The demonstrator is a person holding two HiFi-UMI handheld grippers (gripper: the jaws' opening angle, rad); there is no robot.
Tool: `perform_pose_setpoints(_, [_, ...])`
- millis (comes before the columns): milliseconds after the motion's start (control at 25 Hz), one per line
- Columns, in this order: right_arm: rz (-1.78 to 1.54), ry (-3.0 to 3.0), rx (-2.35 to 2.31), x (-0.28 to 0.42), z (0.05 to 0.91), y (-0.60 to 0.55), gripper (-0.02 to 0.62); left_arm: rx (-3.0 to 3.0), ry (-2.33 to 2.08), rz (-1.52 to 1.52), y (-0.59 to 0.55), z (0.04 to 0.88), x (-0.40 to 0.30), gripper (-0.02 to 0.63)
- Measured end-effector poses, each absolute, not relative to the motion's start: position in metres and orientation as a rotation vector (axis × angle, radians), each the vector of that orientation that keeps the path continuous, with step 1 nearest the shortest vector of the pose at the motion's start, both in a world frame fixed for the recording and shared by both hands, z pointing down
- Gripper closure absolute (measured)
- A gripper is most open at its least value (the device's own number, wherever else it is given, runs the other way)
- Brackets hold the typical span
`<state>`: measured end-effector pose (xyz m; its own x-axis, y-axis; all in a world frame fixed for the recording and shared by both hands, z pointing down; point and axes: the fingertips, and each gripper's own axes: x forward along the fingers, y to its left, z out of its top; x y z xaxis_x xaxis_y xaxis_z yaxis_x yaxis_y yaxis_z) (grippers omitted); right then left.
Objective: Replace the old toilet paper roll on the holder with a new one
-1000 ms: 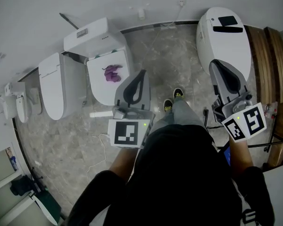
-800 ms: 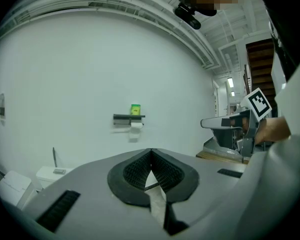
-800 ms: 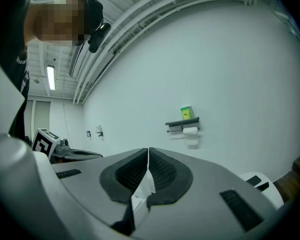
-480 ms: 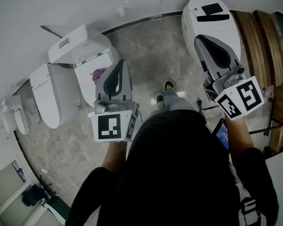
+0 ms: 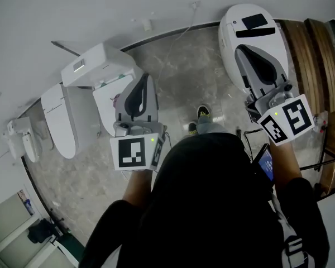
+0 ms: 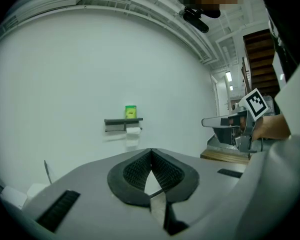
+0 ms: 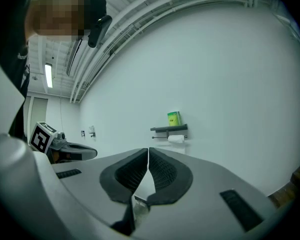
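Toilet paper roll [image 6: 133,130] hangs under a dark wall shelf [image 6: 123,120], with a loose sheet trailing below it. A green package [image 6: 130,112] stands on the shelf, above the roll. Bare white wall [image 6: 65,84] spreads on every side of the shelf. The left gripper [image 6: 151,151] and right gripper [image 7: 148,151] point at that wall, well apart from it, jaws pressed together on nothing. Open marble floor [image 5: 184,77] runs between the left toilet [image 5: 97,66] and the right toilet [image 5: 231,27].

The light is soft and a bit grey. A lamp [image 7: 48,75] glows upper left in my right gripper view. Both gripper views bend at the edges, with dark corners.
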<state>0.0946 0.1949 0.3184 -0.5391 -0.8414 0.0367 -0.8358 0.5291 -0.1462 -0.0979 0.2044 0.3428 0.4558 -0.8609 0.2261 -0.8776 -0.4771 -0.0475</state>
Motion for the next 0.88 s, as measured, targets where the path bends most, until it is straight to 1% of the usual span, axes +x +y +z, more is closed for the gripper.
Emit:
perform_pose_setpoints(120, [-0.244, 2.712, -1.469, 0.098, 0.323, 0.184, 0.575, 2.59, -1.599, 0.379, 0.196, 0.346, -0.099, 0.586])
perform_pose_setpoints(400, [-0.25, 2.736, -1.417, 0.095, 0.328, 0.171, 0.575, 2.624, -1.615, 0.344, 0.185, 0.342, -0.086, 0.586])
perform_pose_setpoints(880, [-0.267, 2.721, -1.413, 0.102, 0.327, 0.153, 0.575, 2.581, -1.602, 0.388, 0.169, 0.347, -0.079, 0.586])
